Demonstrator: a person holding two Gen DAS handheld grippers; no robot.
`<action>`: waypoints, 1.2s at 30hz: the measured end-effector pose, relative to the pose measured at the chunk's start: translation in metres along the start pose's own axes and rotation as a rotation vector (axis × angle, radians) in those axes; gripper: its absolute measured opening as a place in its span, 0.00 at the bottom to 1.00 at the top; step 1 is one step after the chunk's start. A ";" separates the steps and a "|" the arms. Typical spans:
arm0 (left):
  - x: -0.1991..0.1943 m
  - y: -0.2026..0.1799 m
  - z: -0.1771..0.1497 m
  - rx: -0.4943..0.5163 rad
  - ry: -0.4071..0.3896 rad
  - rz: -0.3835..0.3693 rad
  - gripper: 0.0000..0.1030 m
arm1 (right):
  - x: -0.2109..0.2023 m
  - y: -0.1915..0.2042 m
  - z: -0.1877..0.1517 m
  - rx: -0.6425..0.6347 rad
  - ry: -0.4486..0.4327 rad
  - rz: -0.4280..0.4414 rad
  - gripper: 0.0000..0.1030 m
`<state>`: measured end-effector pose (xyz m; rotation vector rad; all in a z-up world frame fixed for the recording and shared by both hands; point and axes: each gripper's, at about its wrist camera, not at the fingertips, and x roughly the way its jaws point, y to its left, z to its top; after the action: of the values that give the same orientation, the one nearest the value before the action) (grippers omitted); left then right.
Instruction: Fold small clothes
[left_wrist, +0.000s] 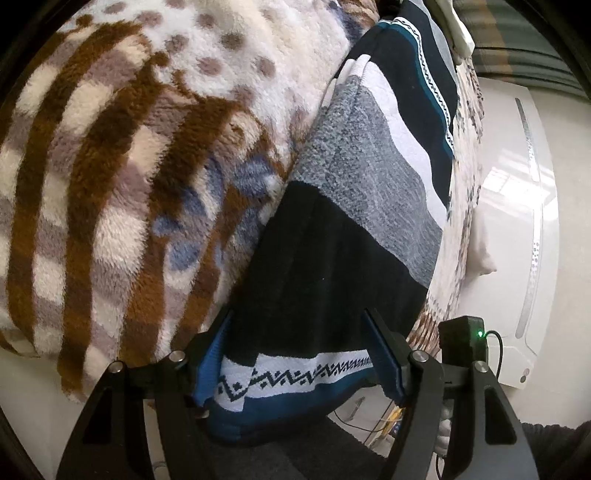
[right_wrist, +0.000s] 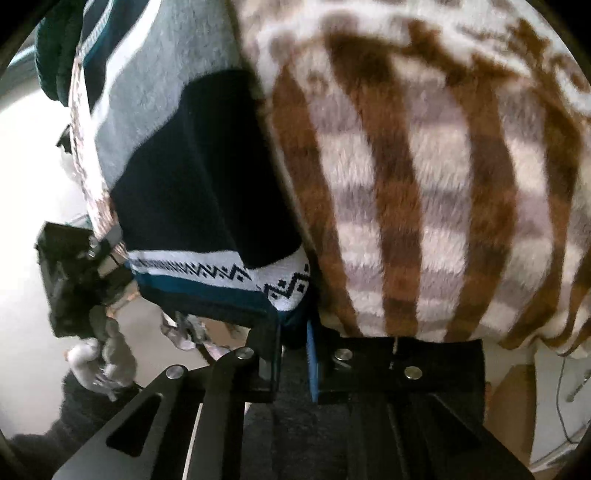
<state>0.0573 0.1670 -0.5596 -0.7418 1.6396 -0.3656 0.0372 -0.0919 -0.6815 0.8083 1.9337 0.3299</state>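
Hanging off the near edge of a bed covered by a fleecy brown-striped blanket (left_wrist: 110, 166), the knitted sweater (left_wrist: 332, 236) shows navy, grey and white bands with a zigzag trim at its hem. The left hand-held gripper (left_wrist: 299, 354) has its fingers spread, one on each side of that hem, with the cloth lying between them. The right hand-held gripper (right_wrist: 293, 354) is pressed nearly together, pinching the hem's corner. A white appliance (left_wrist: 532, 236) stands on the floor beside the bed, its markings unreadable. No containers or legible writing show.
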 end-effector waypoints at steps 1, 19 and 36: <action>0.001 0.000 0.000 0.001 0.000 0.001 0.65 | -0.005 -0.004 0.005 0.003 0.003 0.001 0.11; 0.002 -0.005 -0.012 0.043 -0.020 -0.039 0.13 | -0.007 0.027 0.037 -0.136 -0.071 0.152 0.22; -0.078 -0.122 0.074 0.054 -0.201 -0.296 0.12 | -0.152 0.122 0.052 -0.268 -0.334 0.291 0.13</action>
<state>0.1654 0.1392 -0.4409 -0.9521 1.3291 -0.5261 0.1766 -0.1076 -0.5371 0.9019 1.4271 0.5777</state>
